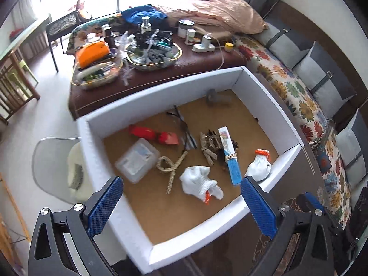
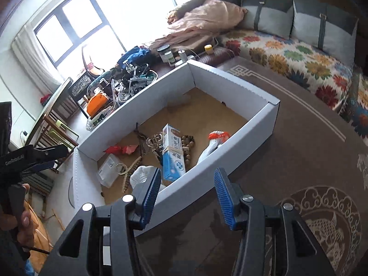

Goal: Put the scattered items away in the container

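left gripper (image 1: 181, 204) jaws spread wide, empty, above white box (image 1: 161, 94) | right gripper (image 2: 186, 197) parted, empty | 2 white gloves (image 1: 200, 184) inside box

Grey object (image 1: 215, 97) in box's (image 1: 161, 87) corner is blurred

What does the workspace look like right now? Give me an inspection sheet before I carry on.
Surface: brown patterned rug; nothing loose seen on it.
Job's things: white cardboard box holds two white gloves, blue toothpaste carton, clear plastic case, red wrappers, woven straps.
Clutter: dark side table with trays, jars, orange pouch.
Grippers: left gripper open, empty; right gripper open, empty.
Cables: white cord on the side table.
Surroundings: floral sofa, cushions, window.
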A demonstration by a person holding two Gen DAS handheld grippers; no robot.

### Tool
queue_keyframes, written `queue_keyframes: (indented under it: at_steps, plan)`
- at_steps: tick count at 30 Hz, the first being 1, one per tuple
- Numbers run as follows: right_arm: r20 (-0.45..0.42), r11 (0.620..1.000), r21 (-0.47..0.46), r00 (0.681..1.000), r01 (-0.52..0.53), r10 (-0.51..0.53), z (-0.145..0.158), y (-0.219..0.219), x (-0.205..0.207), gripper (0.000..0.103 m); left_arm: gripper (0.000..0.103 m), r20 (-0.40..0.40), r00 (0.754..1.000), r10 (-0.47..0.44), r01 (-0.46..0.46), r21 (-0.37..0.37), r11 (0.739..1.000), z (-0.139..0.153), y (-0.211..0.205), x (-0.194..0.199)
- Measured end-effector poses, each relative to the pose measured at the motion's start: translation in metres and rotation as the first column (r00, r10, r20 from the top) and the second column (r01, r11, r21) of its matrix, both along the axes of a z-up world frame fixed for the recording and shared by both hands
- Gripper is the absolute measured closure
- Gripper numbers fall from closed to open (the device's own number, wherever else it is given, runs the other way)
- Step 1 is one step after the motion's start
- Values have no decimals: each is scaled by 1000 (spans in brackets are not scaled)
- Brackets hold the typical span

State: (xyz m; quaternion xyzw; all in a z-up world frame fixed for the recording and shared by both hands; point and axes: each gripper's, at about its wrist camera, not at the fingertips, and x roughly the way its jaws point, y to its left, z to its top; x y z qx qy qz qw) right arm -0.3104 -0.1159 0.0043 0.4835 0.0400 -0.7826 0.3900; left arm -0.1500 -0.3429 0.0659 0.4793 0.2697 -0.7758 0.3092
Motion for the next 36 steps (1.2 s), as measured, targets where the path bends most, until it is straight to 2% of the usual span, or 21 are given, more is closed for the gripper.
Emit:
queue_keyframes:
  at_steps: [2,4,7,9,11,14,17,19,25,27,31,36]
  plan:
    - [31,998,68,999,14,-16,21,-13,4,53,0,31,999,-30,31,-33,999,28,3,2]
    - [30,993,116,999,18,-22,48,-23,8,53,0,88,994,-62,71,-105,992,61,11,2]
    - [37,986,168,999,12,-19,96,-37,15,53,0,95,990,-105,119,-155,981,96,19,6]
    - [39,980,198,999,-8,0,121,-47,21,53,0,82,989,-121,132,-140,981,116,18,13]
    - [31,969,246,999,-26,19,145,-59,29,53,0,43,988,-149,152,-68,986,130,12,19]
    - [29,953,297,999,-50,43,173,-75,41,53,0,51,984,-172,174,-31,984,142,4,25]
    - [-8,939,341,998,-49,56,199,-91,51,53,0,45,988,-145,146,-19,989,157,-15,35]
    - [-16,943,329,999,-42,50,216,-98,56,53,0,30,993,-111,111,-13,994,167,-28,44]
    - [-76,919,389,991,-69,106,235,-125,70,53,0,58,997,-49,50,-25,998,175,-38,51]
    - [-87,923,375,987,-92,133,238,-128,76,53,0,73,997,-39,42,-47,998,176,-33,53]
    - [-101,924,366,982,-112,159,248,-127,85,53,0,81,997,-19,20,-15,1000,181,-22,61]
    - [-130,922,366,973,-129,188,265,-124,95,53,0,91,996,-20,23,-28,999,193,-10,66]
